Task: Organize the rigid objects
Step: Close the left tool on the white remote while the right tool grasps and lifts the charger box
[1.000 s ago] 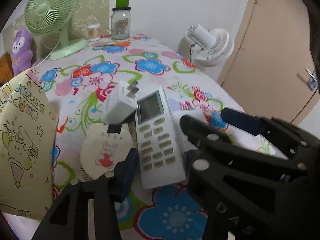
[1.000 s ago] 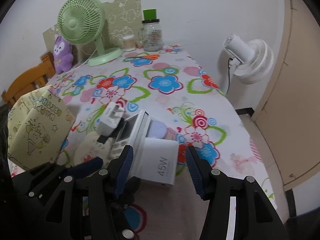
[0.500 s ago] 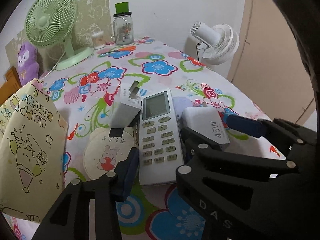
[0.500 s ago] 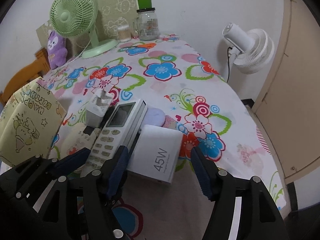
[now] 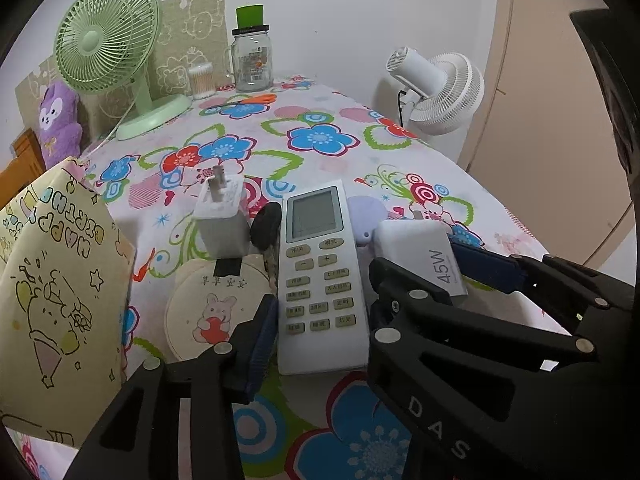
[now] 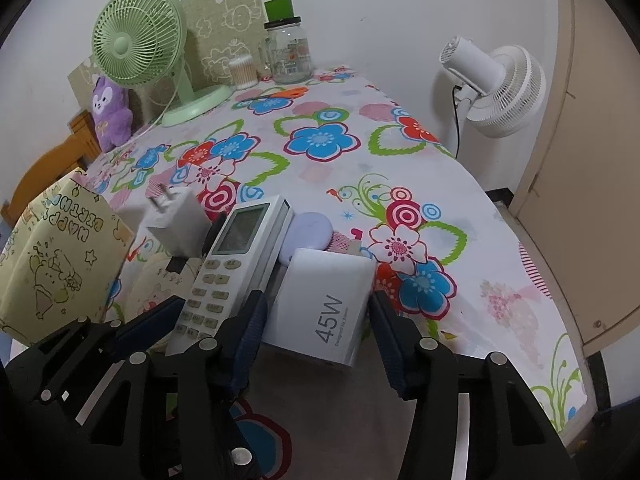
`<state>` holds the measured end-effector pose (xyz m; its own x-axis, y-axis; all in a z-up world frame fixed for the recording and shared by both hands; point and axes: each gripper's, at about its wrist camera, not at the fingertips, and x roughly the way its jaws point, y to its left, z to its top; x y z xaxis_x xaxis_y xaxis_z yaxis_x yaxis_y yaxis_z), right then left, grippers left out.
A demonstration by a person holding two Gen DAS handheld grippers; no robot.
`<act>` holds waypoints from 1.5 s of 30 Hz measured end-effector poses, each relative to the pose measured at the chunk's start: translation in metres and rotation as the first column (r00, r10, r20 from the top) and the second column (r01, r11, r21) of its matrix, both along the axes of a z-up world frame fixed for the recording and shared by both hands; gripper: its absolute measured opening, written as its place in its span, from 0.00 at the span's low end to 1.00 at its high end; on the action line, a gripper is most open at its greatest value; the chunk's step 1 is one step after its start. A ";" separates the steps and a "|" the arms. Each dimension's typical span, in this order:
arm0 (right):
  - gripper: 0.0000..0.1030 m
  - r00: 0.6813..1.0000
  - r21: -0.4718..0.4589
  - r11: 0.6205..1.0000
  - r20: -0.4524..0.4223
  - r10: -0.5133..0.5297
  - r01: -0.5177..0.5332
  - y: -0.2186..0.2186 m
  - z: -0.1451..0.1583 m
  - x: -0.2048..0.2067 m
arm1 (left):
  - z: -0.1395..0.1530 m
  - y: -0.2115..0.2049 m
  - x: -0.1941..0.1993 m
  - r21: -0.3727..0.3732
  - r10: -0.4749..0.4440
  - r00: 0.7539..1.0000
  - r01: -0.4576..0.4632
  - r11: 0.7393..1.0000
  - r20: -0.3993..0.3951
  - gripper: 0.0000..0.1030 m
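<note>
A white remote control (image 5: 320, 268) lies on the flowered tablecloth between the open jaws of my left gripper (image 5: 320, 344). It also shows in the right wrist view (image 6: 236, 264). A white 45W charger box (image 6: 324, 308) lies to its right between the open jaws of my right gripper (image 6: 316, 344). The box shows in the left wrist view (image 5: 428, 252). A white plug adapter (image 5: 222, 220) stands left of the remote. A round bunny coaster (image 5: 212, 304) lies under it. A lilac disc (image 6: 308, 232) sits behind the box.
A yellow gift bag (image 5: 56, 288) stands at the left. A green fan (image 5: 108, 48), a jar (image 5: 252, 56), a cotton-swab pot (image 5: 200, 80), orange scissors (image 5: 252, 100) and a purple plush (image 5: 60, 124) are at the back. A white floor fan (image 6: 496, 88) stands past the table's right edge (image 6: 532, 268).
Both grippers have drawn back and risen a little, so the remote and the 45W box sit farther from the cameras. The objects themselves have not moved.
</note>
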<state>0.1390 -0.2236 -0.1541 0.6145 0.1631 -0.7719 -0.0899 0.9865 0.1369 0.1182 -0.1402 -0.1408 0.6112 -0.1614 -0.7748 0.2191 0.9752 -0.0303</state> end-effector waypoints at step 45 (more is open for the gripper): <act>0.57 0.998 -0.010 1.000 -0.051 -0.024 0.023 -0.002 -0.005 -0.014 | -0.008 -0.004 -0.012 -0.027 -0.045 0.999 0.044 0.999 -0.027 0.57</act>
<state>0.1254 -0.2256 -0.1588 0.5780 0.1414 -0.8037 -0.0599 0.9896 0.1310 0.1063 -0.1446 -0.1486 0.5813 -0.2086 -0.7865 0.2606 0.9634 -0.0629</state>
